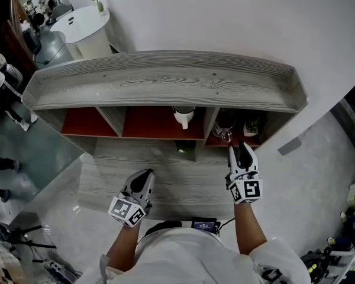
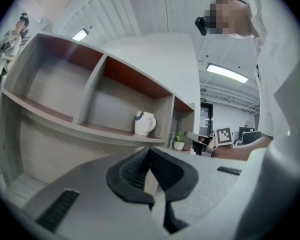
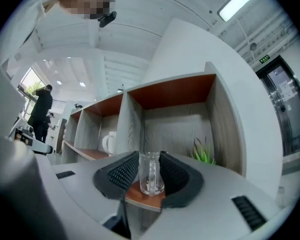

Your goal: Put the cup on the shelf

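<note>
A clear glass cup [image 3: 151, 173] with a handle stands upright on the red-brown board at the front edge of the shelf's right compartment [image 3: 180, 129]. My right gripper [image 3: 149, 157] is open, with one ribbed pad close on each side of the cup. In the head view the right gripper [image 1: 238, 148] reaches to that compartment, where the cup [image 1: 225, 133] shows dimly. My left gripper [image 1: 144, 177] hangs lower left in front of the shelf. In its own view the left gripper [image 2: 150, 154] is shut, with nothing in it.
The grey wooden shelf [image 1: 165, 78] has several red-backed compartments. A white mug [image 1: 184, 116] sits in the middle one, and a small potted plant [image 1: 251, 126] behind the cup on the right. A round white table [image 1: 80, 25] and people stand far left.
</note>
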A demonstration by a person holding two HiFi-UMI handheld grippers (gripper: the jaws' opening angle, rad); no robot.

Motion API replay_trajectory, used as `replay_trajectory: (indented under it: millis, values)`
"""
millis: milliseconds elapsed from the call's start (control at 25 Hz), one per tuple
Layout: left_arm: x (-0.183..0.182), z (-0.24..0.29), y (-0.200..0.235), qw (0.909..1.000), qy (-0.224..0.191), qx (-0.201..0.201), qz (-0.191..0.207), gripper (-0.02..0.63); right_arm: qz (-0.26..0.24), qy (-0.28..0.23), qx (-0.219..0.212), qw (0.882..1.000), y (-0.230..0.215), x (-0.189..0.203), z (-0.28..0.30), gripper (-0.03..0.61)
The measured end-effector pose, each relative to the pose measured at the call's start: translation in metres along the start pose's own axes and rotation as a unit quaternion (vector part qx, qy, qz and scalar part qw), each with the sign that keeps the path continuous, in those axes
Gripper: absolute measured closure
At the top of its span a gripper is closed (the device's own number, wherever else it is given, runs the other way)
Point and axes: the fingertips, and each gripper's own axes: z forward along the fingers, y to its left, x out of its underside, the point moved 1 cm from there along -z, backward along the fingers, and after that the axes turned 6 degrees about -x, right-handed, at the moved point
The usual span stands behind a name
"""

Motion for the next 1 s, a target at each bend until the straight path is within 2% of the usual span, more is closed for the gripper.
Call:
replay_trajectory:
  millis: [200,440,800,1000]
  values:
    - [-0.019,-0.027,-0.024,0.9996,-0.024,-0.010,0.013,0.604,-0.002,-0.009,-0.021,1.000,0.023,-0.027,-0.037,0.460]
    - [-0.034,-0.069,-0.061,0.9968,-0.044,-0.042,0.052,0.604,-0.001,-0.012,-0.050,0.999,0.050,-0.047,-0.089,0.513]
    - [-0.024,-0.131,-0.113,0.9919,-0.035,-0.083,0.090,0.604,-0.033,-0.006,-0.056,0.998,0.076,-0.054,-0.198,0.538]
    - [-0.011,-0.160,-0.144,0.9917,-0.016,-0.080,0.099,0.604,-0.014,-0.005,-0.045,0.999,0.085,-0.054,-0.250,0.540]
